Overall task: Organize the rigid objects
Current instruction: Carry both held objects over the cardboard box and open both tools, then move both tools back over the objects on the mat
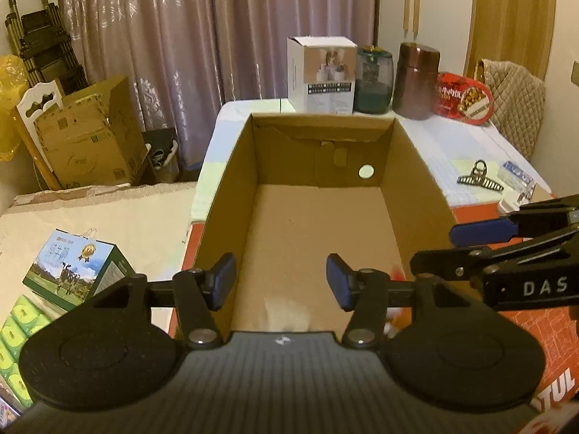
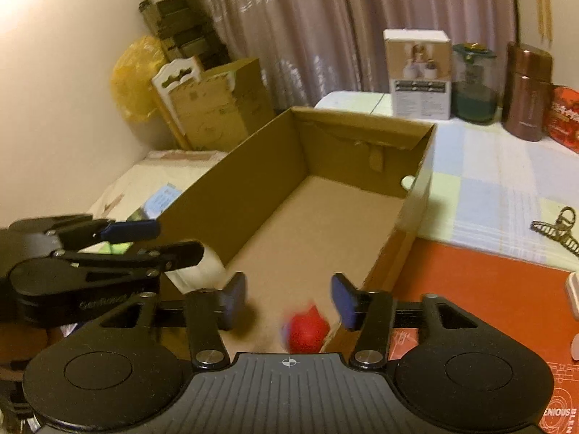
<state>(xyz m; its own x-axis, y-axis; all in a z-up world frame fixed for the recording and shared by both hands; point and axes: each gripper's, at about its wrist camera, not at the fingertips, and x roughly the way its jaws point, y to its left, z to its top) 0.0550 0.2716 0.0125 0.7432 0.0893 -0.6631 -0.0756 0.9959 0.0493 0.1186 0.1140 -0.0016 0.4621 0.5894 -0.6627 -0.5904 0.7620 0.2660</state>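
Note:
An open cardboard box (image 1: 231, 195) stands on the table, also in the right wrist view (image 2: 224, 188). My left gripper (image 1: 280, 282) is open and empty above the box's near end. My right gripper (image 2: 287, 298) is open over the box's near right corner. A blurred red object (image 2: 307, 329) lies in the box just below its fingers. A white roll-like object (image 2: 202, 271) sits in the box's near left corner. A faint white blur (image 1: 286, 313) and a red spot (image 1: 398, 275) show in the left wrist view. The right gripper (image 1: 466, 246) shows at the right there.
At the table's back stand a white carton (image 1: 320, 76), a green jar (image 1: 372, 79), a brown canister (image 1: 416, 79) and a red tin (image 1: 463, 99). A hair claw clip (image 1: 479, 177) lies right of the box. Printed boxes (image 1: 72, 271) lie left. Cardboard cartons (image 1: 90, 137) stand beyond.

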